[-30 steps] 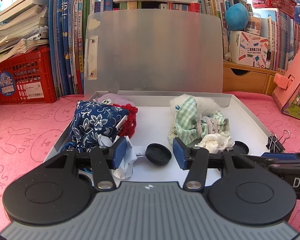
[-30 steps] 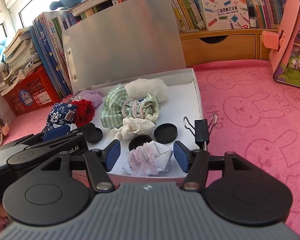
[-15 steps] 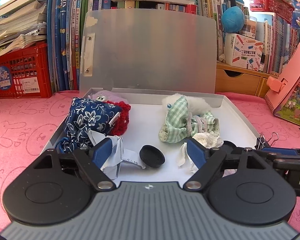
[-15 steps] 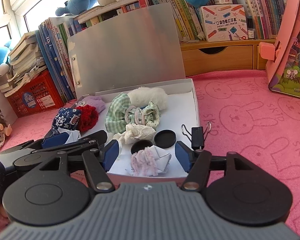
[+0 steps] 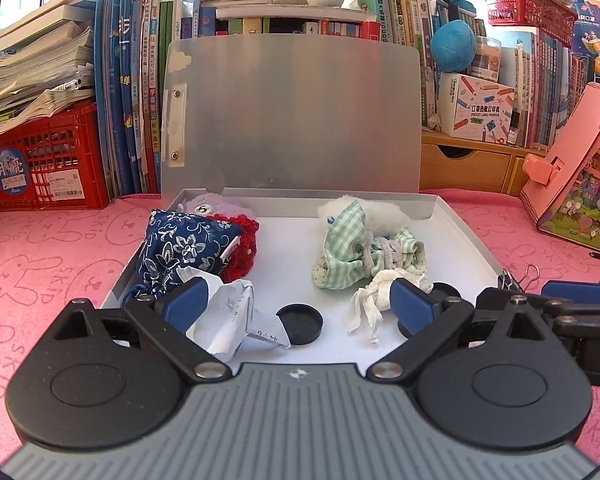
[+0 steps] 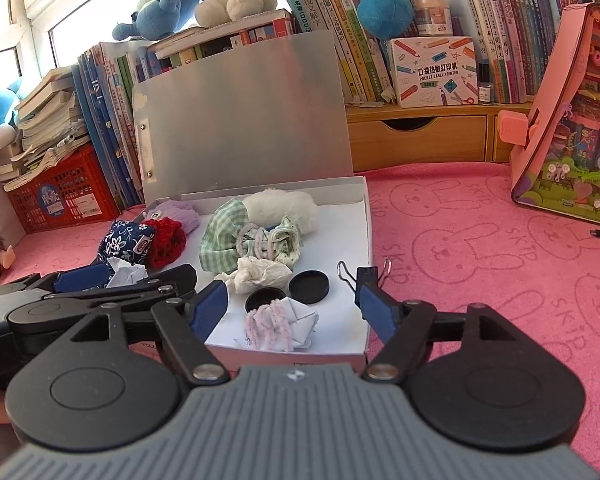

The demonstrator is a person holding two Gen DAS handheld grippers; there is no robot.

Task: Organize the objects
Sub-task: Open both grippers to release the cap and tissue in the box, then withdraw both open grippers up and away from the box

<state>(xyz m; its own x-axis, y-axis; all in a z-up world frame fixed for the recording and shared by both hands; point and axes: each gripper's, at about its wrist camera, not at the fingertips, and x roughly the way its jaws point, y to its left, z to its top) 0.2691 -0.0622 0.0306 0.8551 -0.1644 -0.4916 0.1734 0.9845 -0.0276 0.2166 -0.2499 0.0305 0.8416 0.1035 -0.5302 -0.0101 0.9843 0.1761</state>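
On the pink tabletop (image 6: 480,248) a shallow grey case (image 5: 466,226) lies with its lid (image 5: 292,116) stood up at the far side, books and plush toys behind it; inside, at the far left, sits a blue floral pouch (image 5: 184,248) against a red knitted piece (image 5: 244,244), and at the far right a green checked cloth bundle (image 5: 352,252) with white fluff behind it; nearer lie a crumpled white tissue (image 6: 260,274), two or three black round caps (image 5: 300,319) and a creased paper slip (image 5: 232,320); a pale pink fuzzy wire on folded white paper (image 6: 278,326) rests at the near edge of the case, and a black binder clip (image 6: 366,274) sits on the right rim.

Both tools hover at the near edge, neither touching anything. The left gripper (image 5: 296,302) has its jaws spread wide, with the cap dead ahead between them and just beyond, the paper slip brushing the left one's line. The right gripper (image 6: 292,310) also stands wide apart and empty; the fuzzy wire and paper lie straight ahead, centred between its jaws, their longer side running roughly across the gap. I'd judge the right one nearer to that pile, so a short push forward and a squeeze would take it.
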